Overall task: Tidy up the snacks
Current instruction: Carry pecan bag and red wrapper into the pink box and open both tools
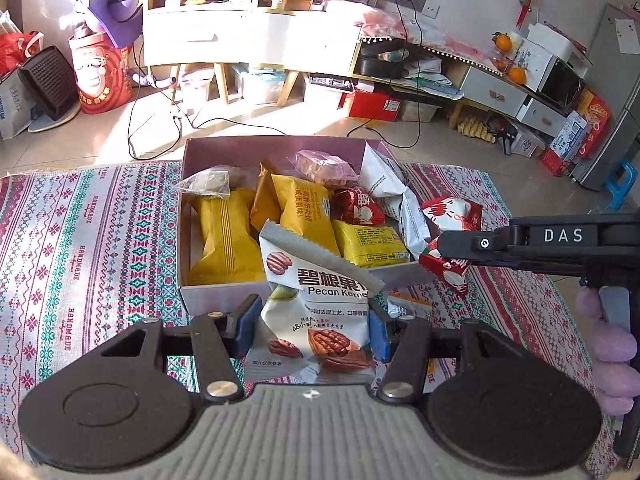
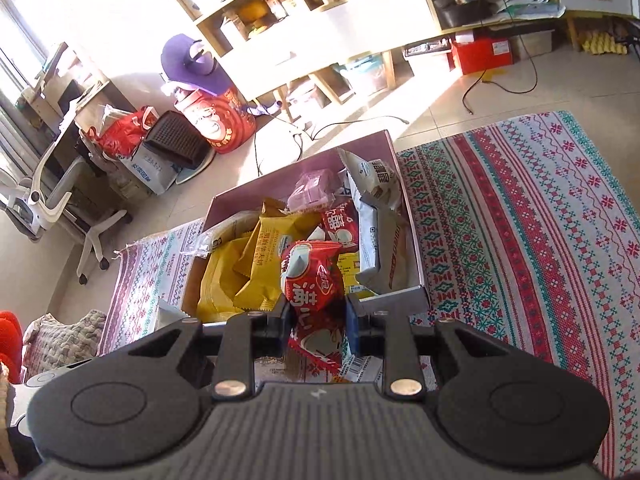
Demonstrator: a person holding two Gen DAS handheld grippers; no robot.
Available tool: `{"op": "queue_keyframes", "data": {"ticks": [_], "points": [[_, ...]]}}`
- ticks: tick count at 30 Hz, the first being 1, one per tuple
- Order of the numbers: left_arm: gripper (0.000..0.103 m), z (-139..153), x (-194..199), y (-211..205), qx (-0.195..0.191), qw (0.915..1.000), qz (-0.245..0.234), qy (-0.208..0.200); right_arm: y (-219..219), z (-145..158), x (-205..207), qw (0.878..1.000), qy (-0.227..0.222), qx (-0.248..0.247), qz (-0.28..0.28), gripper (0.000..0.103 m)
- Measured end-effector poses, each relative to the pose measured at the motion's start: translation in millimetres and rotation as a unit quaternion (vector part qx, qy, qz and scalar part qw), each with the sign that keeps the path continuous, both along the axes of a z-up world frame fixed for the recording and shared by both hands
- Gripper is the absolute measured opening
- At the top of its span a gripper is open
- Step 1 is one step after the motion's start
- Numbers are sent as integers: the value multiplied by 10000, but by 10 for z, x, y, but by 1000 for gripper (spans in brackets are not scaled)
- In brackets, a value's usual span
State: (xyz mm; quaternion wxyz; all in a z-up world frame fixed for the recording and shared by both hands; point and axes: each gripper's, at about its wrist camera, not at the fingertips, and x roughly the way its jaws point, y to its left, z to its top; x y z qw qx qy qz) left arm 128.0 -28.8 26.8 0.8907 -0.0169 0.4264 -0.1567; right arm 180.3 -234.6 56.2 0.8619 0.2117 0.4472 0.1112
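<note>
Nearby, yellow packets (image 1: 224,236) crowding box (image 1: 188,208) on patterned cloth (image 1: 100,240).

The right gripper (image 2: 316,320) clamps a red snack packet (image 2: 312,276) beside the snack box (image 2: 416,256).

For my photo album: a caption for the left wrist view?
Left gripper holds a pecan packet beside the snack box.
</note>
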Motion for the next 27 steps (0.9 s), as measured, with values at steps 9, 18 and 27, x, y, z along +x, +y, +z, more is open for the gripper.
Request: {"op": "queue_keyframes", "data": {"ticks": [9, 18, 27], "points": [[61, -1, 603, -176, 451, 9986, 196, -206, -27, -43, 270, 9998, -166, 108, 10, 25], [61, -111, 995, -282, 546, 9976, 383, -192, -88, -103, 401, 9992, -222, 326, -68, 25], [70, -129, 1092, -317, 555, 9963, 551, -365, -160, -113, 431, 9982, -304, 452, -244, 36]]}}
